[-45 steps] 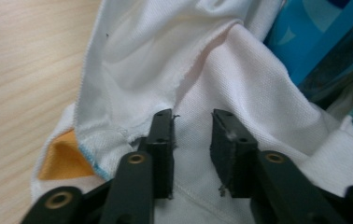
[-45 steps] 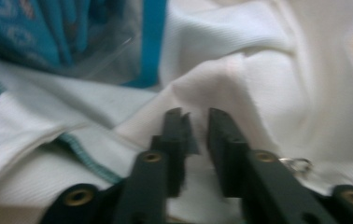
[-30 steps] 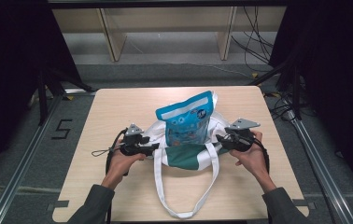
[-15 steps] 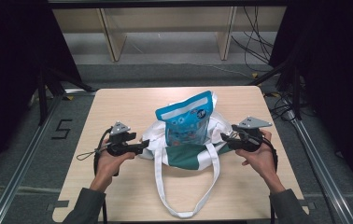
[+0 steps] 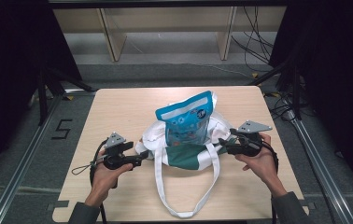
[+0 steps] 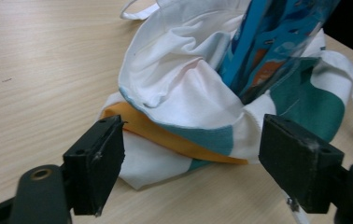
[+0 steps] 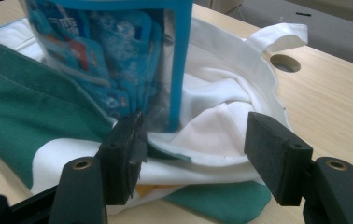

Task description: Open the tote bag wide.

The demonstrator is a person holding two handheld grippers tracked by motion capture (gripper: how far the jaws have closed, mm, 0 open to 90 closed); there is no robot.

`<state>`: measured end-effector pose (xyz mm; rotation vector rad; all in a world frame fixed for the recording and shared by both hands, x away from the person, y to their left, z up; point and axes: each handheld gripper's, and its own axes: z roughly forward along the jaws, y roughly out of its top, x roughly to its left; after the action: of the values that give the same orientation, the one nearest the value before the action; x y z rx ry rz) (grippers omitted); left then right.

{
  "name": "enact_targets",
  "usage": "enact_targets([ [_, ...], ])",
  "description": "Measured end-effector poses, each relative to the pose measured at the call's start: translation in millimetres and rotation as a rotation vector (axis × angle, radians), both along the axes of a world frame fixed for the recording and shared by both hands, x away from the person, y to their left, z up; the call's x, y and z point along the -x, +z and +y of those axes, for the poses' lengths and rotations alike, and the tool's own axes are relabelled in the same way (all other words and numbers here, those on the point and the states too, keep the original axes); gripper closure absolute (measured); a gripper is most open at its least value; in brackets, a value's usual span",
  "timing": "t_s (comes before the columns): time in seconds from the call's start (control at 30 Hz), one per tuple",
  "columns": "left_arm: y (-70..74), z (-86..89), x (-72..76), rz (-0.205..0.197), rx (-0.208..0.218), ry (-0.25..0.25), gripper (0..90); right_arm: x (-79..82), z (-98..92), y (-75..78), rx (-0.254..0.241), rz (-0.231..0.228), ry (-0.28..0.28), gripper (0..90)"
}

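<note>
The blue, glossy plastic snack packet already stands upright in the mouth of the soft white-and-green cloth tote bag, with most of its printed face above the cloth, so the loading looks to be partly done: what seems left is to draw the bag's sides up around the packet or to gather the handles. The left gripper has its black jaws spread wide and holding nothing; in the left gripper view the bag's rumpled white corner, with an orange band and a green patch, lies just ahead of and between its fingers. The right gripper is spread as well and empty; in the right gripper view the packet's lower edge sits just beyond its left finger, and folded white fabric fills the gap ahead. The two long white strap handles lie slack in a loop on the pale, smooth wooden table, nearer the person than either gripper.
</note>
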<state>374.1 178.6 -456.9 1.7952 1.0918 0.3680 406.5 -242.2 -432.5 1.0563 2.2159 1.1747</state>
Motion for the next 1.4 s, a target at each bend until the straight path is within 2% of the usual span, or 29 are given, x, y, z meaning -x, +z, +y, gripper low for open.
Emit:
enact_targets([
  [0.03, -0.6, -1.4, 2.8, 0.005, 0.001, 0.013, 18.7, -1.1, -2.0, -0.3, 0.013, -0.021, 0.018, 38.9],
  [0.07, -1.1, -2.2, 4.5, 0.003, -0.001, 0.0, 14.7, 0.3, -1.8, -1.0, 0.01, -0.013, 0.018, 38.4],
  [0.23, -2.5, -3.9, 16.5, 0.009, 0.002, -0.034, 14.9, 5.6, -1.3, -2.8, 0.02, -0.006, 0.021, 37.3],
  [0.27, -3.0, -5.2, 19.7, 0.02, 0.007, -0.022, 14.9, 6.0, -1.5, -3.0, 0.03, -0.018, 0.03, 37.2],
  [0.3, -4.0, -5.3, 21.9, 0.018, 0.005, -0.033, 14.9, 9.2, 0.6, -3.6, 0.017, -0.002, 0.018, 37.0],
  [0.33, -5.3, -6.2, 25.3, 0.011, -0.002, -0.041, 14.9, 8.7, -0.1, -3.9, 0.032, -0.022, 0.031, 36.9],
  [0.43, -9.1, -8.9, 32.8, 0.012, -0.008, -0.055, 15.4, 12.3, 1.8, -4.6, 0.037, -0.025, 0.037, 36.3],
  [0.47, -11.4, -10.2, 34.9, 0.018, -0.002, -0.057, 15.4, 12.9, 1.8, -4.6, 0.041, -0.026, 0.051, 36.3],
  [0.5, -12.9, -11.7, 37.8, 0.024, -0.003, -0.051, 15.4, 15.1, 3.2, -4.9, 0.034, -0.016, 0.041, 36.2],
  [0.57, -16.3, -13.7, 41.2, 0.033, 0.003, -0.07, 15.4, 16.3, 4.0, -5.4, 0.04, -0.017, 0.052, 35.9],
  [0.6, -18.1, -15.4, 42.7, 0.024, 0.011, -0.072, 15.4, 18.9, 5.9, -6.2, 0.034, -0.017, 0.04, 35.7],
  [0.63, -18.7, -16.0, 44.8, 0.021, -0.007, -0.068, 15.7, 18.3, 5.0, -6.2, 0.047, -0.014, 0.056, 35.6],
  [0.67, -20.1, -17.3, 46.4, 0.013, -0.012, -0.063, 16.1, 18.6, 4.7, -6.7, 0.061, -0.032, 0.063, 35.5],
  [0.7, -21.5, -17.6, 47.9, 0.013, -0.019, -0.065, 16.3, 20.6, 5.4, -7.1, 0.057, -0.023, 0.06, 35.4],
  [0.73, -22.6, -17.6, 49.4, 0.023, -0.022, -0.074, 16.3, 24.0, 7.0, -7.9, 0.054, -0.009, 0.049, 35.4],
  [0.77, -24.3, -18.4, 51.3, 0.024, -0.017, -0.071, 16.3, 23.2, 5.6, -8.2, 0.079, -0.039, 0.073, 35.3],
  [0.87, -27.3, -18.4, 56.1, 0.015, -0.03, -0.085, 16.3, 30.7, 6.6, -9.4, 0.082, -0.033, 0.069, 35.2],
  [0.9, -28.1, -19.0, 58.2, 0.018, -0.023, -0.07, 16.3, 32.8, 6.4, -9.5, 0.085, -0.038, 0.079, 35.1],
  [0.93, -28.5, -19.2, 59.8, 0.007, -0.022, -0.07, 16.5, 35.1, 6.4, -10.4, 0.083, -0.042, 0.082, 35.0],
  [0.97, -28.8, -19.4, 61.7, 0.002, -0.022, -0.072, 17.6, 38.1, 6.3, -11.0, 0.072, -0.019, 0.081, 35.0],
  [1.1, -30.3, -20.5, 68.7, 0.005, -0.016, -0.093, 16.5, 45.7, 2.4, -14.1, 0.076, -0.027, 0.083, 34.7],
  [1.17, -31.6, -21.1, 72.1, -0.001, -0.009, -0.082, 15.1, 49.7, 1.1, -15.6, 0.067, -0.021, 0.084, 34.5],
  [1.2, -31.4, -19.7, 73.6, -0.003, -0.03, -0.087, 14.8, 51.3, 0.3, -16.1, 0.067, -0.027, 0.084, 33.6],
  [1.27, -33.1, -19.9, 76.1, -0.003, -0.023, -0.078, 14.9, 55.2, -0.6, -17.7, 0.067, -0.029, 0.079, 33.1],
  [1.4, -34.6, -20.2, 81.0, -0.013, -0.041, -0.073, 14.8, 62.8, -2.2, -22.3, 0.057, -0.001, 0.081, 32.9],
])
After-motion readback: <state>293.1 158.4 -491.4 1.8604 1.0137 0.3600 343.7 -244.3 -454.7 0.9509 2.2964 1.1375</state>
